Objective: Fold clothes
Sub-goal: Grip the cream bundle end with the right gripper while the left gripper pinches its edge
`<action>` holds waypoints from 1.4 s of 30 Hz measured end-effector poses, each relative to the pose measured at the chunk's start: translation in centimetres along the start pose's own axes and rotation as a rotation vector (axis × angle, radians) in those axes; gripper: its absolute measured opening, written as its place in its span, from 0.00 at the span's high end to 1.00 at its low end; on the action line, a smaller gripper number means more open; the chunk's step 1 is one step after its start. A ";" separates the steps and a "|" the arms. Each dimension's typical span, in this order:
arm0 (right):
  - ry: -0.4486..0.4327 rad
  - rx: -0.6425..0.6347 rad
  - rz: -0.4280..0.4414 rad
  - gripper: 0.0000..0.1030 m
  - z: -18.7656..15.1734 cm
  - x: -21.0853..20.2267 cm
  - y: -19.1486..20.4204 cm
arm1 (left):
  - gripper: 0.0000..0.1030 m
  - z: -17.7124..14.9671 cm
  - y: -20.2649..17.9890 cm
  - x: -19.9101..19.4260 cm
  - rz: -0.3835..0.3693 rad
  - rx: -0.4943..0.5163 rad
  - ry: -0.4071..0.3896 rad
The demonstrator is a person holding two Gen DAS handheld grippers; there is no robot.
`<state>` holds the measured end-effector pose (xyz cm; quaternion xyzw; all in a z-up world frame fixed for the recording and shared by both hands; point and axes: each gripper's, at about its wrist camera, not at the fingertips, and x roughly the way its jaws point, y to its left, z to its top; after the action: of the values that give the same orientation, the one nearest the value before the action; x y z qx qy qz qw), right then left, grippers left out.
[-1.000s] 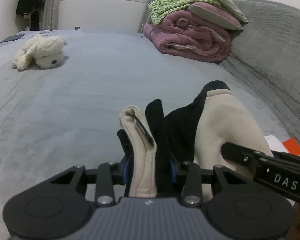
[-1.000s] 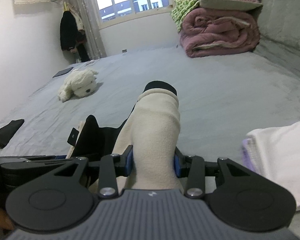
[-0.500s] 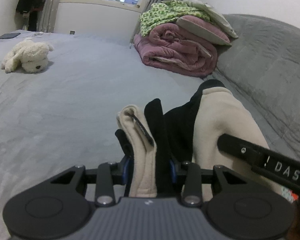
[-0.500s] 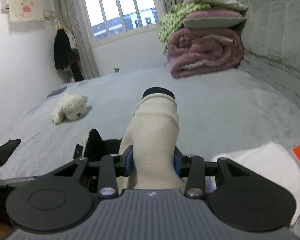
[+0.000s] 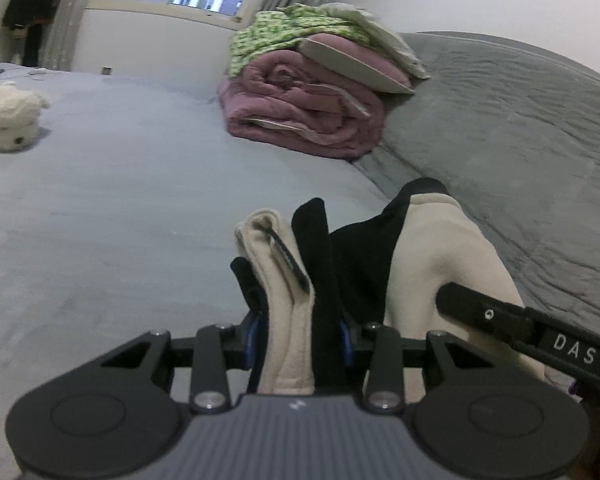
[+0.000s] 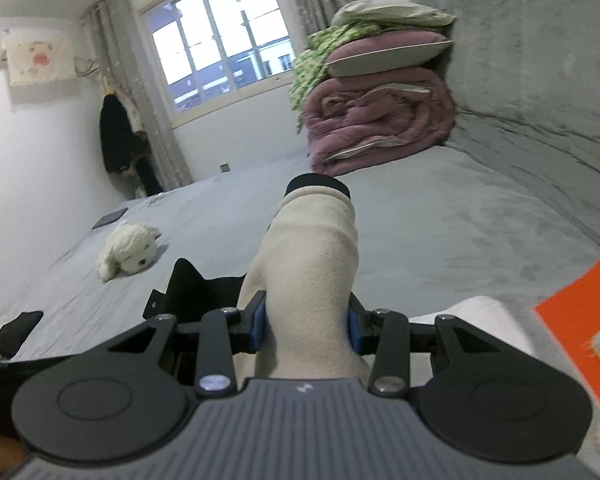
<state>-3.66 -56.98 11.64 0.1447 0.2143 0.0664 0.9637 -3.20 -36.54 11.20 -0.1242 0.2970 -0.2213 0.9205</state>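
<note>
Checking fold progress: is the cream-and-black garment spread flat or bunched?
Bunched: the cream-and-black garment hangs gathered between left gripper and right gripper, both clamped on it.

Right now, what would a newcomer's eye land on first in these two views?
First, the cream-and-black garment, bunched and lifted above the grey bed, pinched in both the left gripper and the right gripper. Next, the stack of pink and green bedding at the far end by the headboard. Then the white plush dog lying alone on the bed's left side.
</note>
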 end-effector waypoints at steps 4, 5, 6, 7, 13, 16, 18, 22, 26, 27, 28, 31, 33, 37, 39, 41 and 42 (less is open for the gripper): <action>0.000 0.022 -0.018 0.59 0.1 -0.7 -1.8 | 0.64 -0.5 -1.8 0.8 -0.024 0.008 0.018; 0.000 0.027 -0.022 0.59 0.2 -0.9 -2.3 | 0.64 -0.5 -2.1 1.1 -0.028 0.007 0.024; -0.001 0.033 -0.027 0.59 0.2 -1.0 -2.8 | 0.64 -0.5 -2.4 1.3 -0.035 0.004 0.030; -0.001 0.038 -0.031 0.59 0.2 -1.2 -3.2 | 0.64 -0.4 -2.7 1.5 -0.045 0.000 0.039; 0.006 0.143 -0.028 0.59 0.2 -1.4 -7.3 | 0.64 -0.2 -4.3 3.1 -0.093 -0.019 0.074; 0.023 0.186 -0.031 0.59 0.1 -1.3 -8.9 | 0.64 -0.5 -4.8 3.9 -0.117 -0.042 0.098; 0.032 0.208 -0.035 0.59 0.0 -1.4 -9.8 | 0.64 -0.8 -5.0 4.5 -0.131 -0.058 0.114; 0.047 0.229 -0.036 0.59 0.1 -1.5 -10.6 | 0.64 -1.4 -5.7 5.2 -0.128 -0.051 0.117; 0.074 0.250 -0.028 0.59 -0.2 -0.8 -11.2 | 0.64 -1.7 -5.6 5.5 -0.112 -0.056 0.126; 0.081 0.256 -0.023 0.59 -0.3 -0.7 -11.4 | 0.64 -1.8 -5.4 5.6 -0.108 -0.061 0.132; 0.087 0.261 -0.017 0.59 -0.5 -0.5 -11.5 | 0.64 -1.8 -5.3 5.8 -0.105 -0.065 0.138; 0.107 0.288 -0.002 0.58 -0.9 -0.1 -12.2 | 0.64 -1.8 -5.1 6.1 -0.104 -0.078 0.153; 0.120 0.305 0.000 0.58 -1.1 0.1 -12.6 | 0.64 -1.8 -5.0 6.3 -0.106 -0.089 0.162; 0.138 0.304 -0.009 0.58 -1.4 0.4 -13.0 | 0.64 -2.2 -4.7 6.7 -0.109 -0.098 0.169; 0.148 0.300 -0.020 0.58 -1.6 0.6 -13.1 | 0.64 -2.6 -4.4 7.1 -0.107 -0.104 0.173; 0.151 0.300 -0.026 0.57 -1.6 0.8 -13.1 | 0.64 -2.9 -4.1 7.3 -0.111 -0.113 0.169; 0.151 0.300 -0.027 0.57 -1.6 0.8 -13.2 | 0.64 -3.1 -4.0 7.4 -0.114 -0.117 0.166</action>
<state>-2.76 -68.97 5.92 0.2786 0.2954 0.0311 0.9133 -0.98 -43.86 6.54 -0.1757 0.3770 -0.2649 0.8700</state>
